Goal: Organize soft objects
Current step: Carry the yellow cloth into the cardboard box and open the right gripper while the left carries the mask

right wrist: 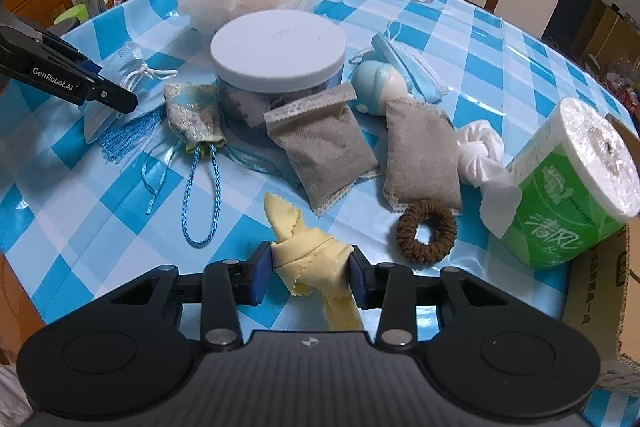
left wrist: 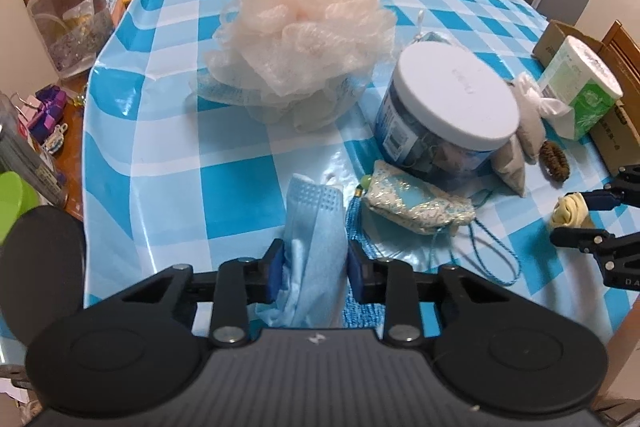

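While the left gripper (left wrist: 314,269) pinches a blue face mask (left wrist: 316,227) between its fingers near the desk's (left wrist: 224,187) front edge, the right gripper (right wrist: 308,275) pinches a knotted yellow cloth (right wrist: 310,255) likewise. A white-lidded jar (right wrist: 278,67) stands mid-desk, a mesh bath pouf (left wrist: 304,39) behind it and two grey sachets (right wrist: 324,155) beside it.

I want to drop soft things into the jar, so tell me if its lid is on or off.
On. The white lid sits flat over the jar mouth, covering it in both views. Whether it is screwed tight cannot be told.
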{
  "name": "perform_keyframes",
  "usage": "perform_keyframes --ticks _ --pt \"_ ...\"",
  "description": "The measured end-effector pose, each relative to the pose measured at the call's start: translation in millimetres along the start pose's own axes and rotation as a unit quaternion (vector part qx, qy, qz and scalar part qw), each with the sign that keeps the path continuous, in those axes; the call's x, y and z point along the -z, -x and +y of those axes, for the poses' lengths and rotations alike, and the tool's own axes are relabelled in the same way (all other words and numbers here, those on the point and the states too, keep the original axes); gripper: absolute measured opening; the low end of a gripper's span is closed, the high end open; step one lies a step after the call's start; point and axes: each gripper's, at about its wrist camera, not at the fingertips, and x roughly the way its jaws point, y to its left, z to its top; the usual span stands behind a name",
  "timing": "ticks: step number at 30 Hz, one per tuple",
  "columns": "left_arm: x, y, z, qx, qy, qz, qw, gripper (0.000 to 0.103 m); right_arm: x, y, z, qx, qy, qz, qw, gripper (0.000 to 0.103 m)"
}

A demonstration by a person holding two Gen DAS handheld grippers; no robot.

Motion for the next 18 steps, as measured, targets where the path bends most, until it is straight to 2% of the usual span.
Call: perform_keyframes --ticks 11,18 --pt "-7.8 42.4 -25.6 -0.007 -0.002 -0.018 0.9998 0.028 5.1 40.4 -23.8 -0.027 0.018 -0.02 0.999 0.044" --pt "-19.4 70.1 -81.4 0.018 -0.034 -0.025 0.9989 0.028 16.0 81.1 -64.7 -0.018 0.023 -0.031 0.999 0.044"
